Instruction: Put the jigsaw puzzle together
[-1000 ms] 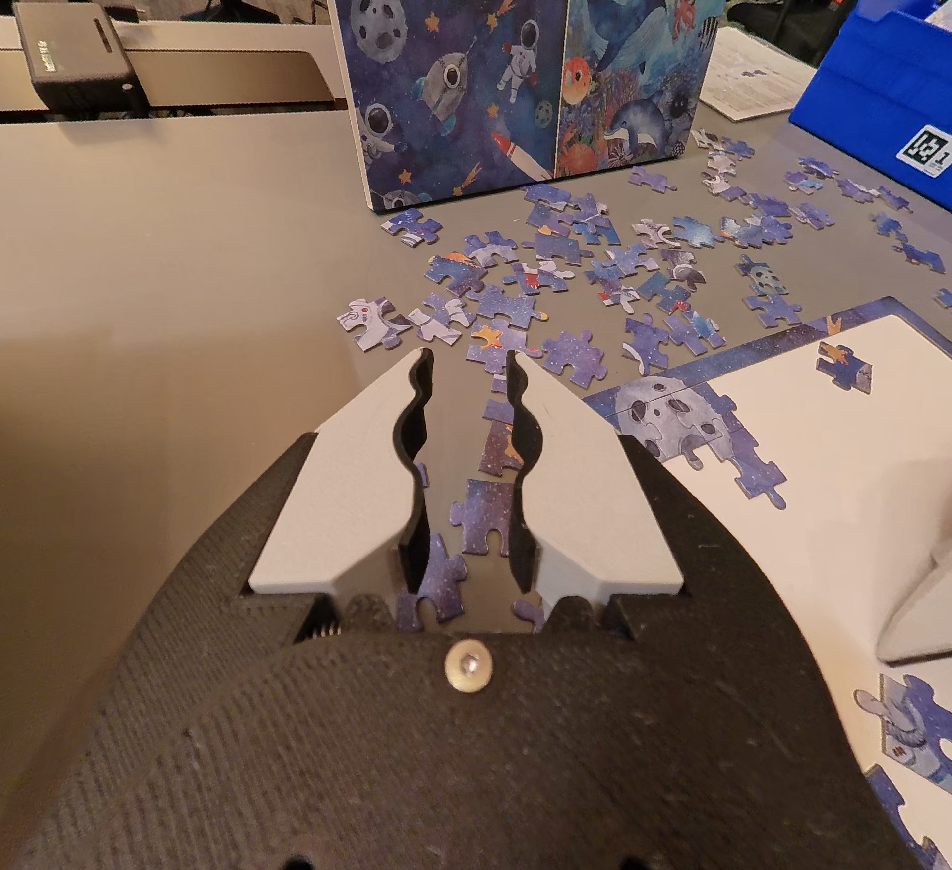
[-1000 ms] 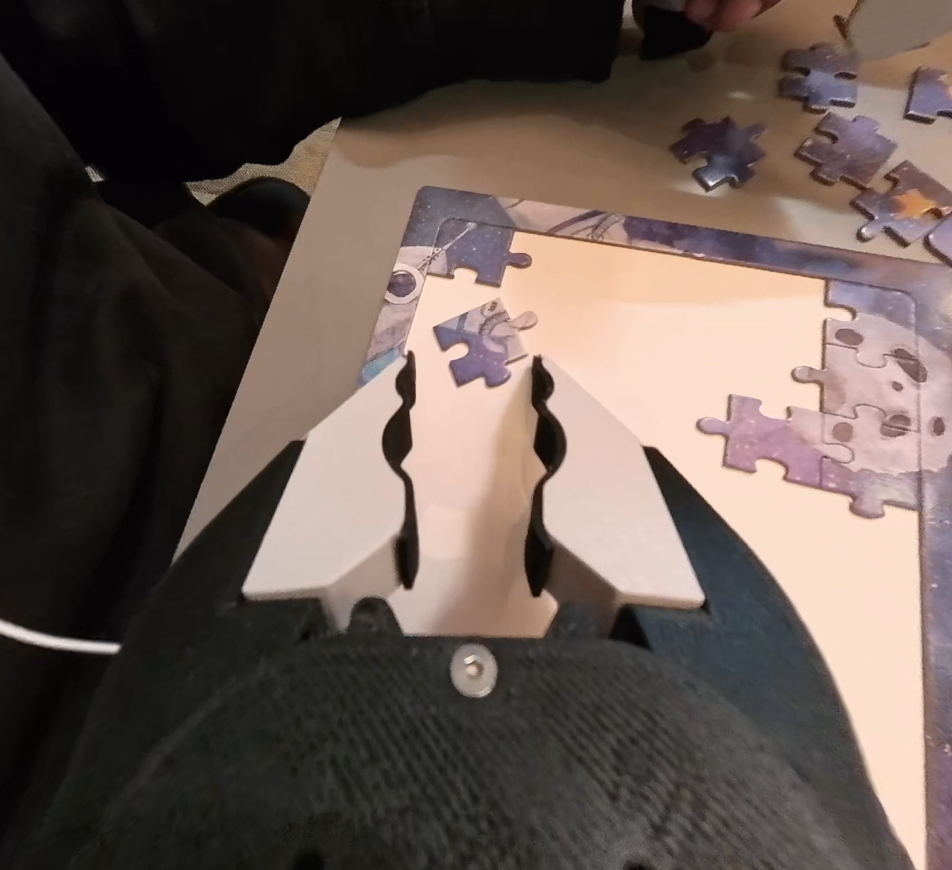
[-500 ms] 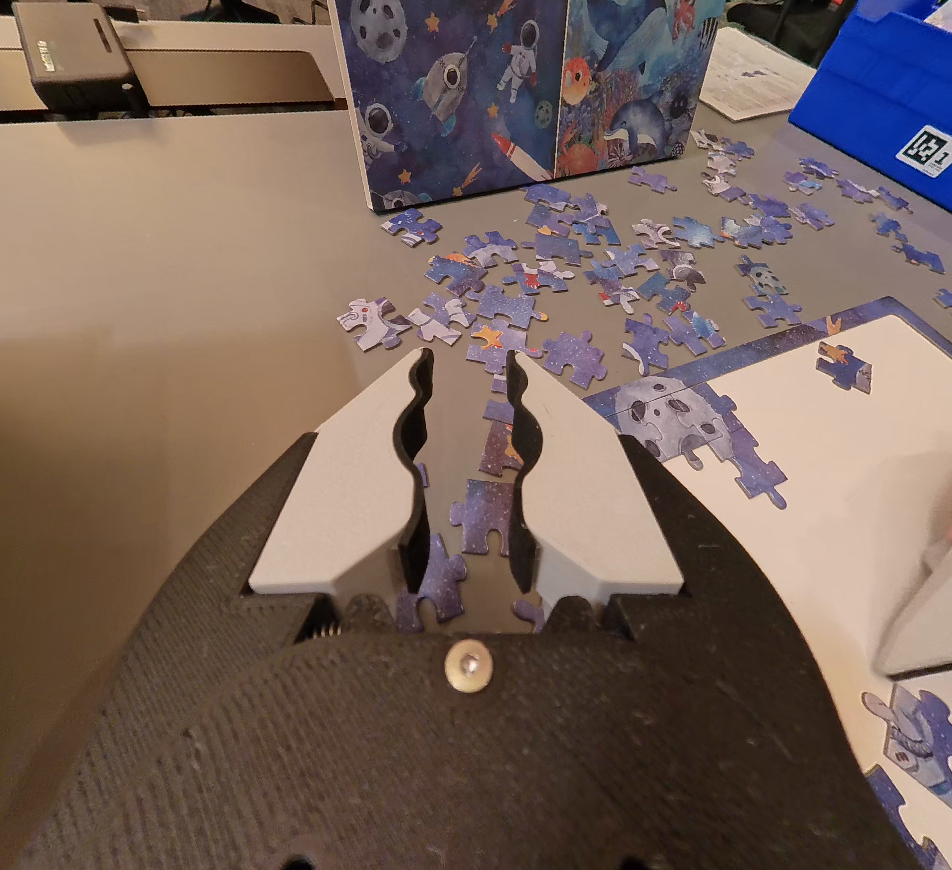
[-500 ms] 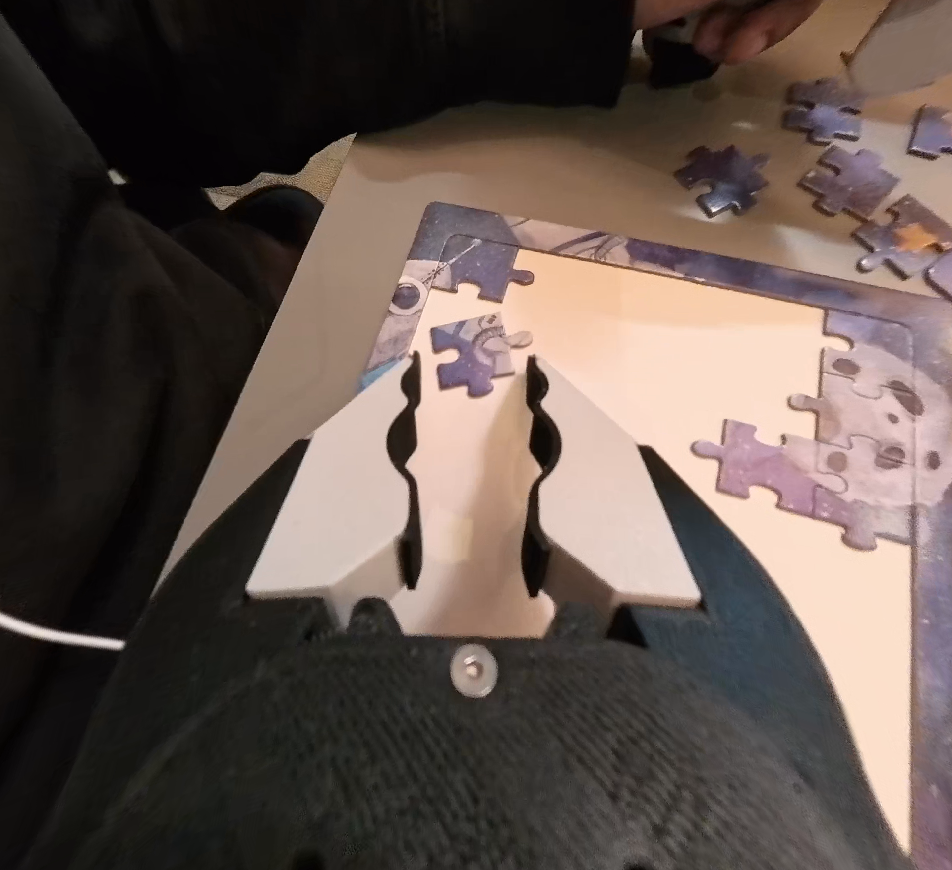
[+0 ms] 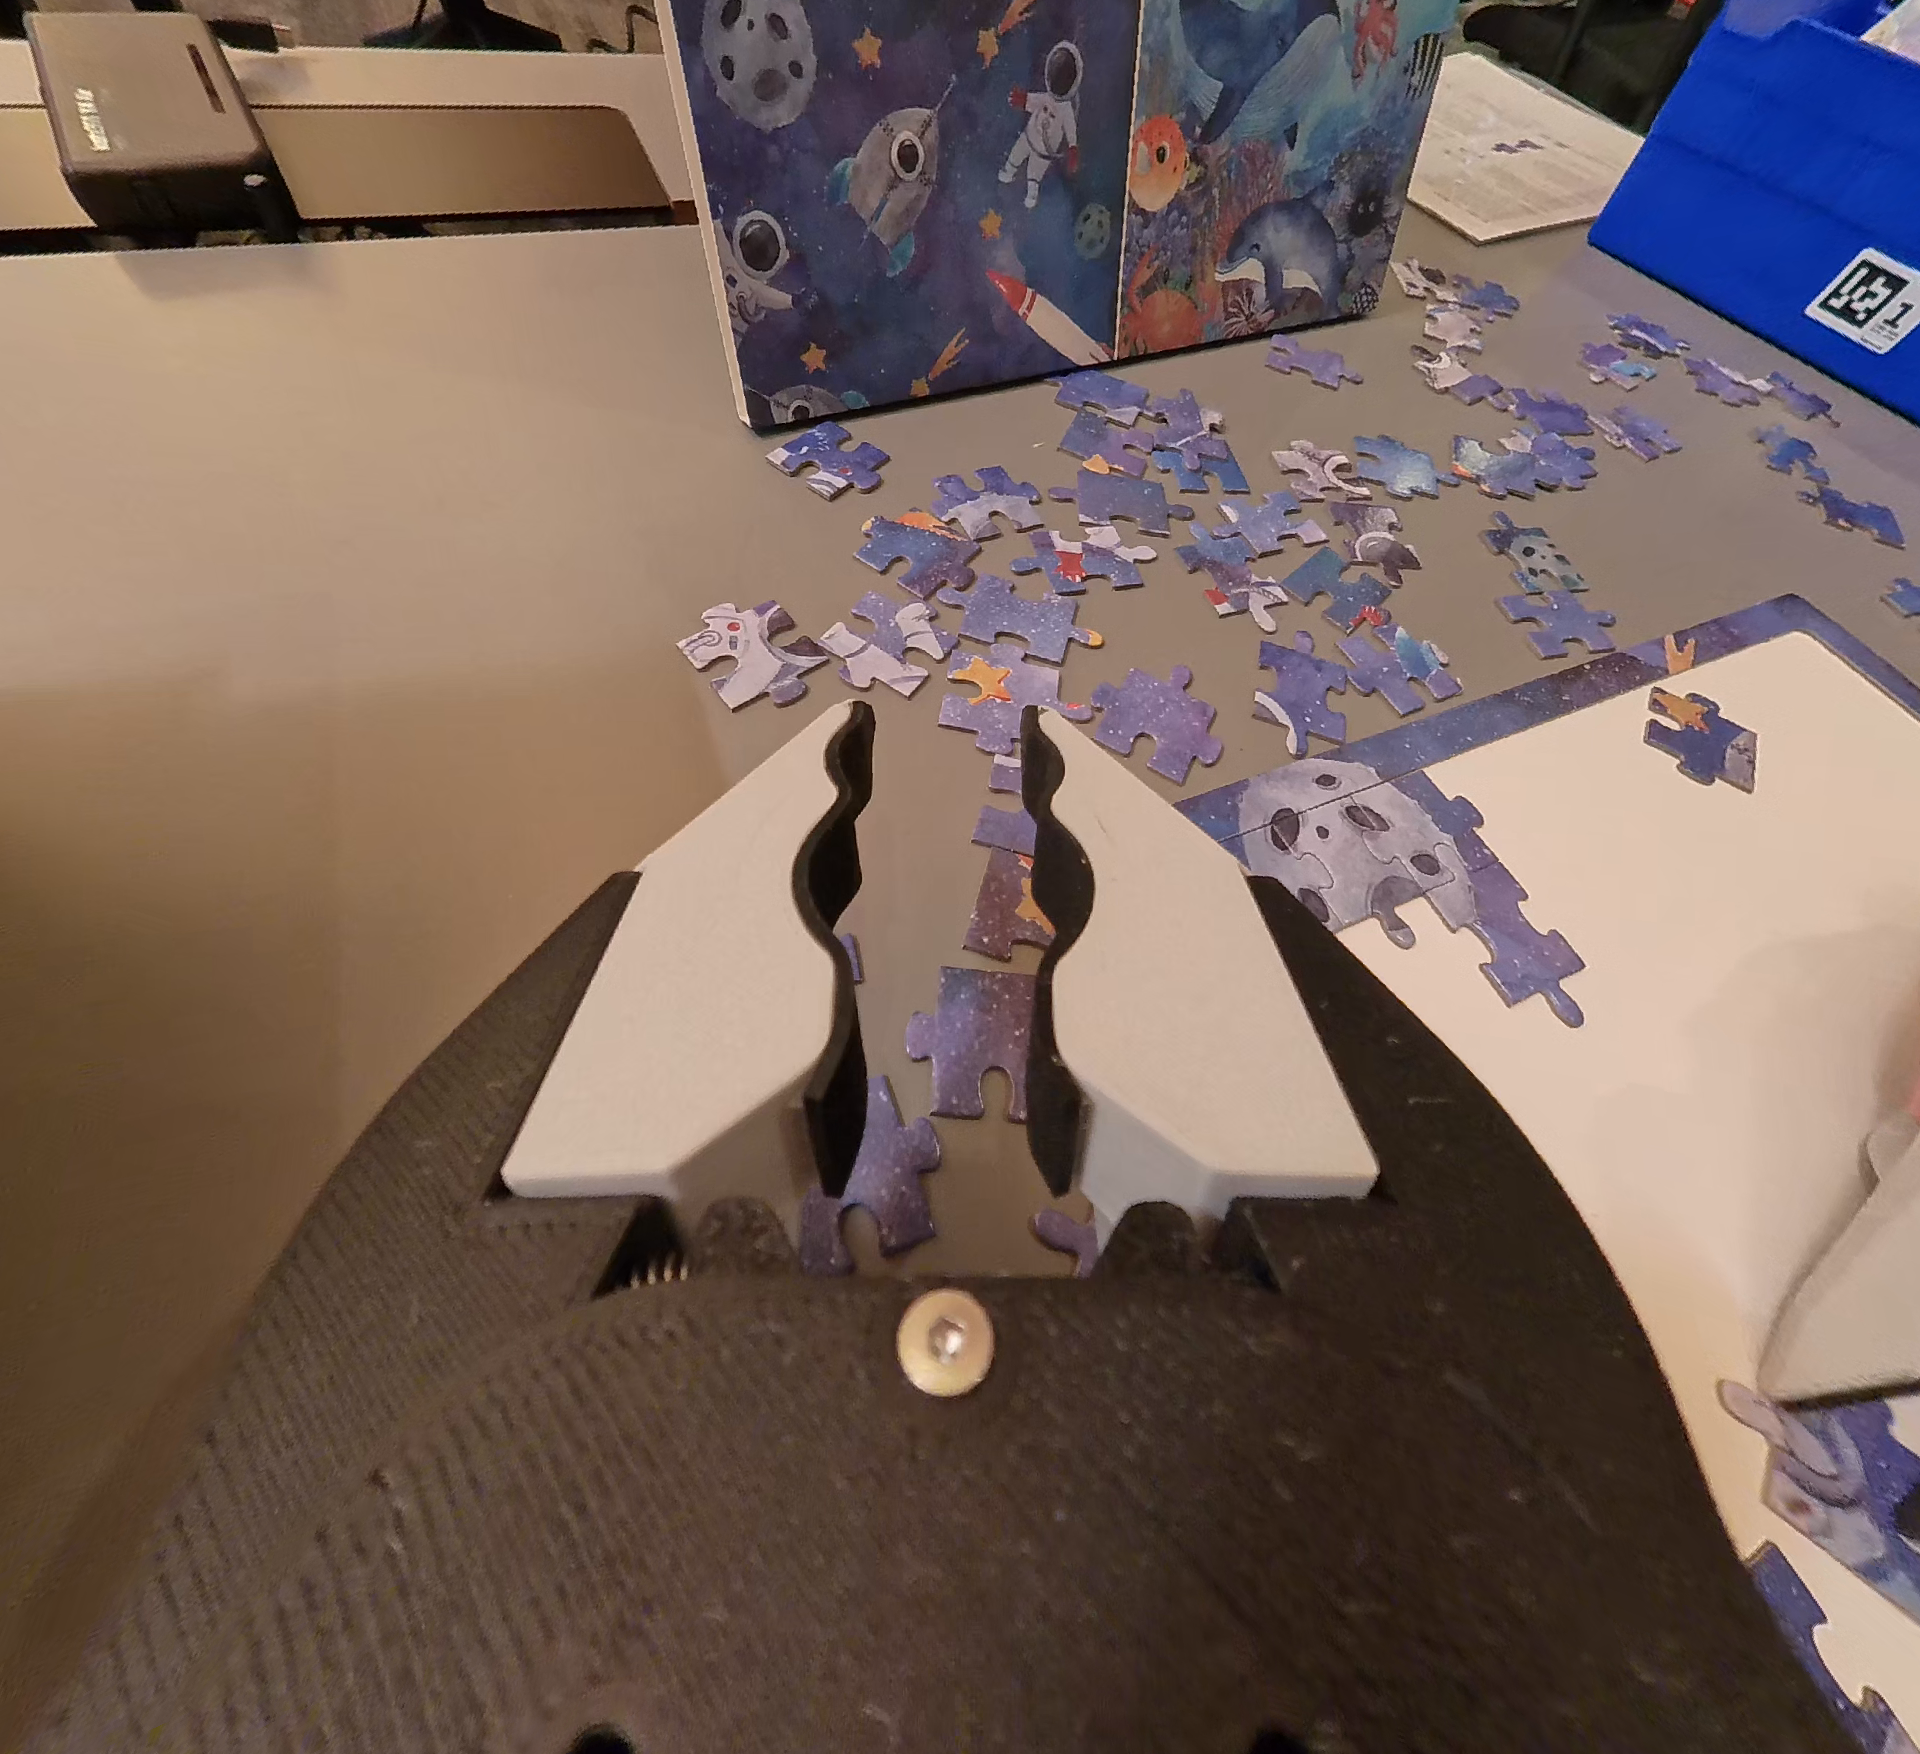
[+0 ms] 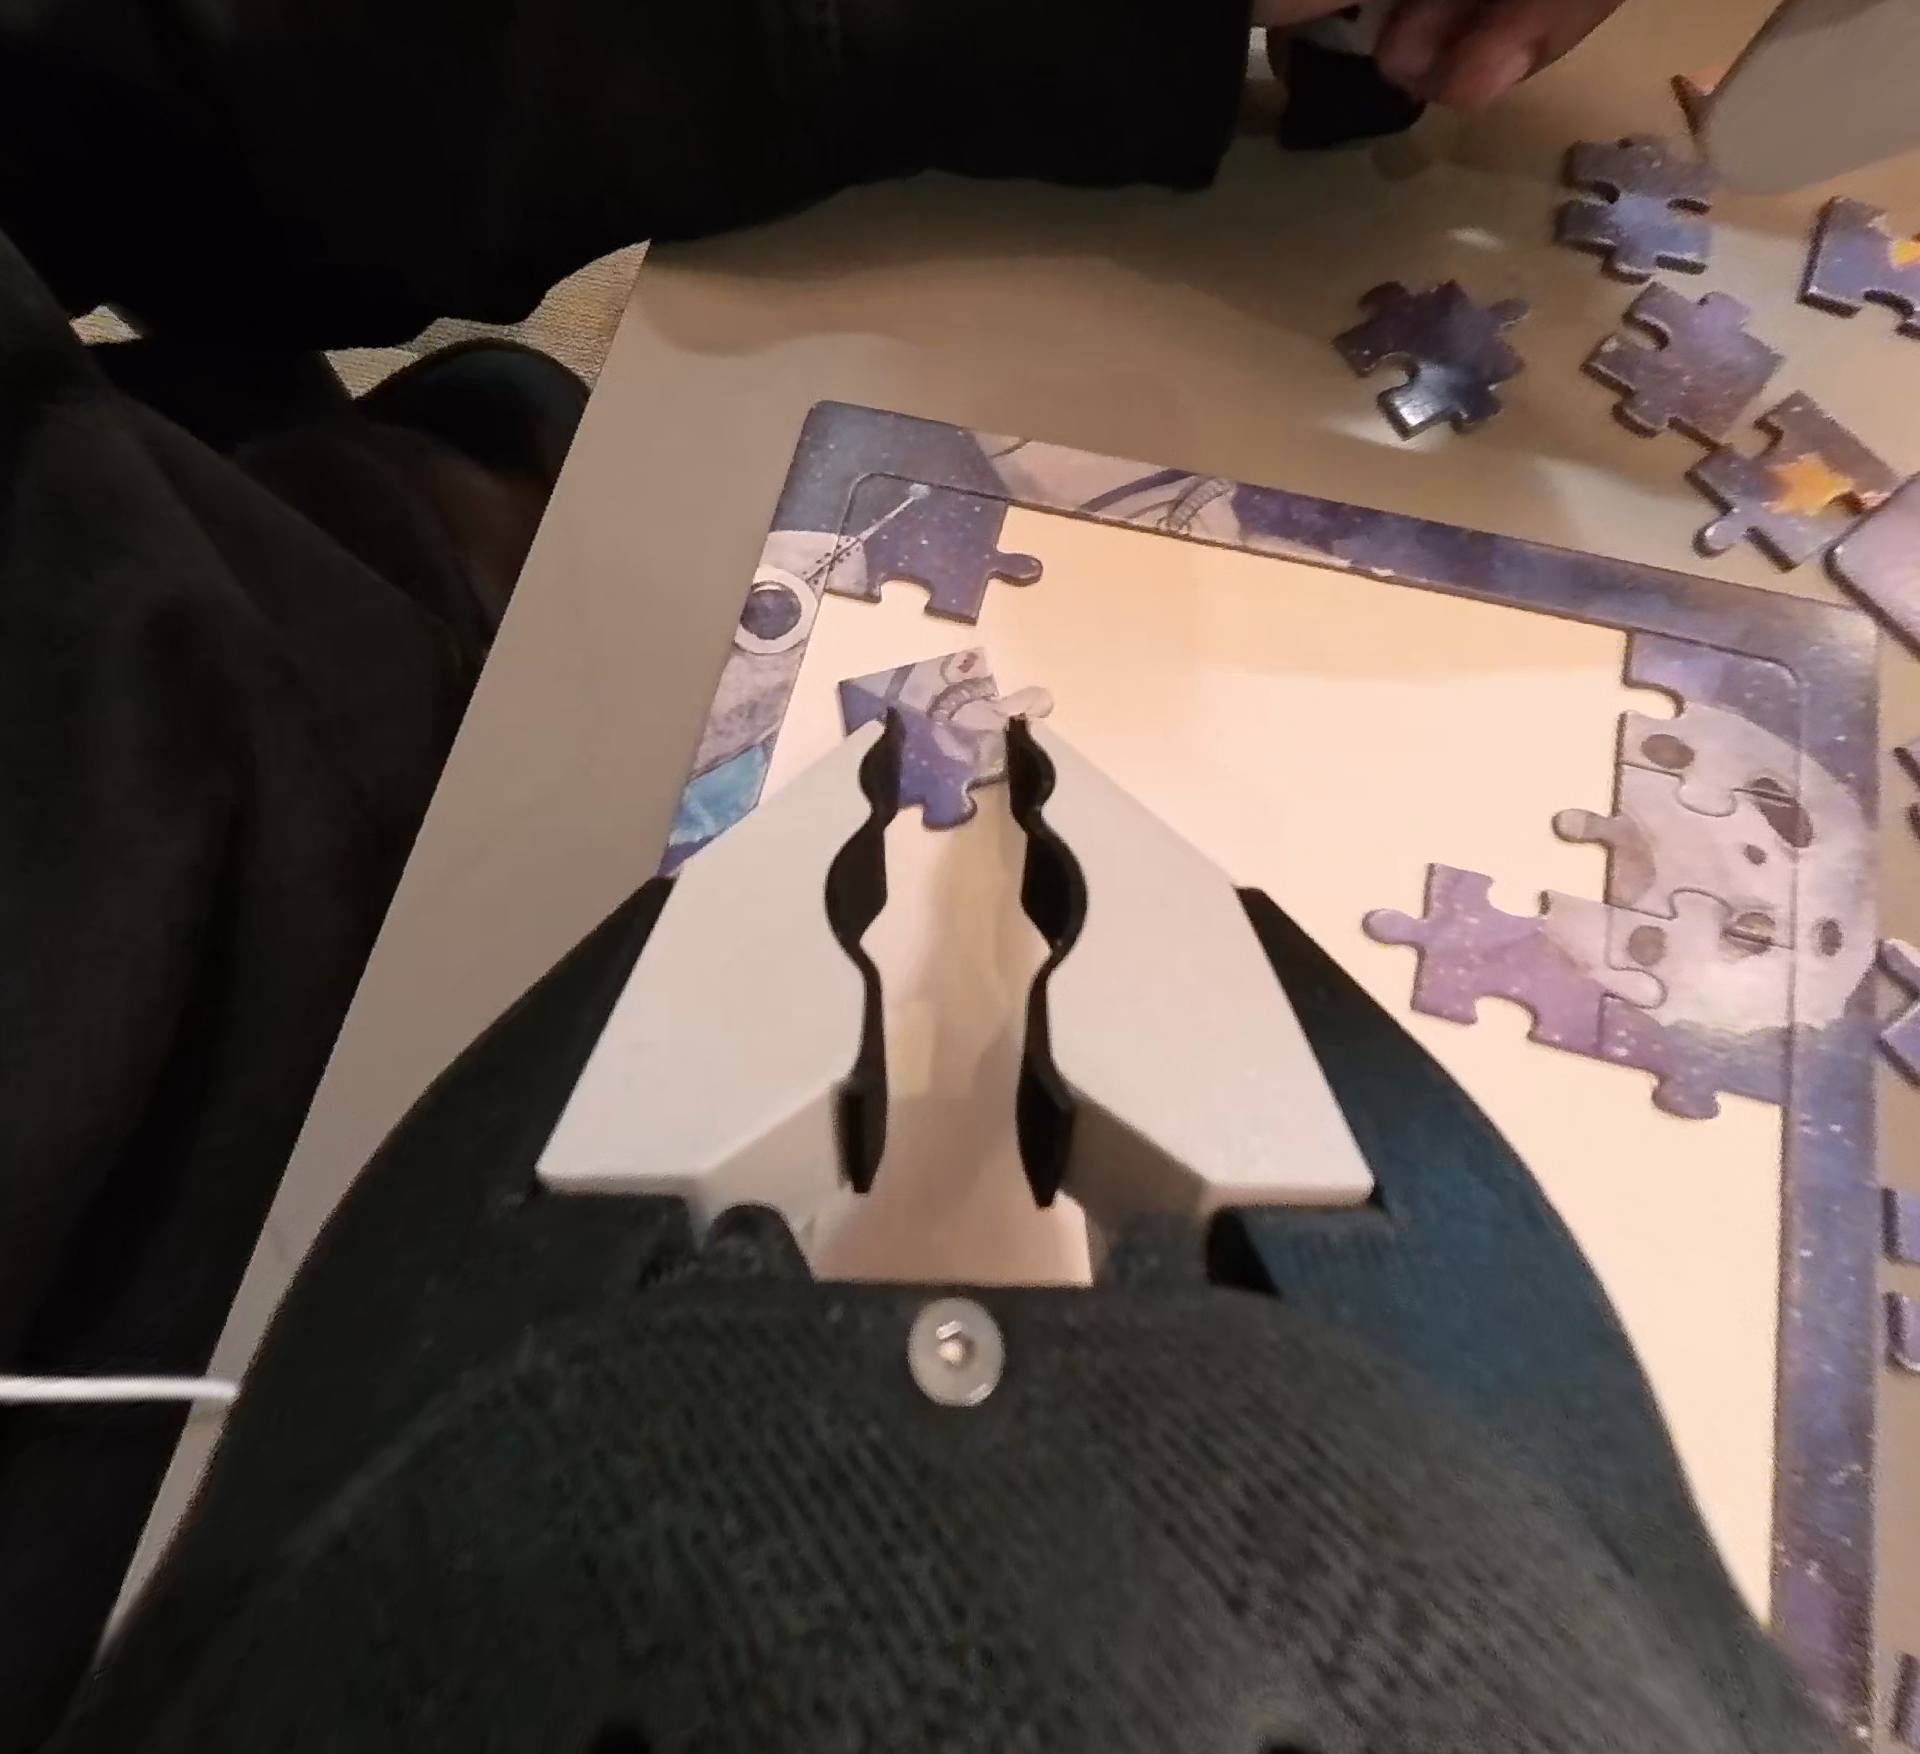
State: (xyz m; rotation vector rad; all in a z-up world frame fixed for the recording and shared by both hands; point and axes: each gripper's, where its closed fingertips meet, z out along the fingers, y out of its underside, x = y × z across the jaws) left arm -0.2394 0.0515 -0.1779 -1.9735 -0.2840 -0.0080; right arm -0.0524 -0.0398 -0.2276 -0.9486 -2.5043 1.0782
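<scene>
LEFT HAND-HELD GRIPPER (image 5: 945,728): held low over the grey table (image 5: 312,561); the jaws stand apart and nothing is clamped. Loose dark-blue pieces (image 5: 971,1044) are seen on the table through the gap, untouched by the pads.

RIGHT HAND-HELD GRIPPER (image 6: 951,728): lowered over the puzzle tray (image 6: 1818,1185) near its 10 o'clock corner. The jaws are narrowed about a loose piece with a pale astronaut figure (image 6: 940,728). The black pad tips are seen at the piece's two sides; whether they press on it cannot be told, as the view is blurred.

ASTRONAUT PIECE: lying on the cream tray floor, just at 5 o'clock of the seated corner piece (image 6: 935,551), apart from it and not locked into it.

PLACED SO FAR: one corner piece is seated at 10 o'clock of the tray; a moon cluster (image 6: 1714,873) of several joined pieces is seated at 3 o'clock. One further piece (image 5: 1699,743) lies loose on the tray floor.

REMAINING: most of the tray floor is left bare. Many loose pieces (image 5: 1195,541) are spread on the table at 12 o'clock of the left gripper, before the picture box (image 5: 1039,146).

SURROUNDINGS: a blue bin (image 5: 1787,177) stands at 2 o'clock; a printed sheet (image 5: 1507,156) lies beside it.
</scene>
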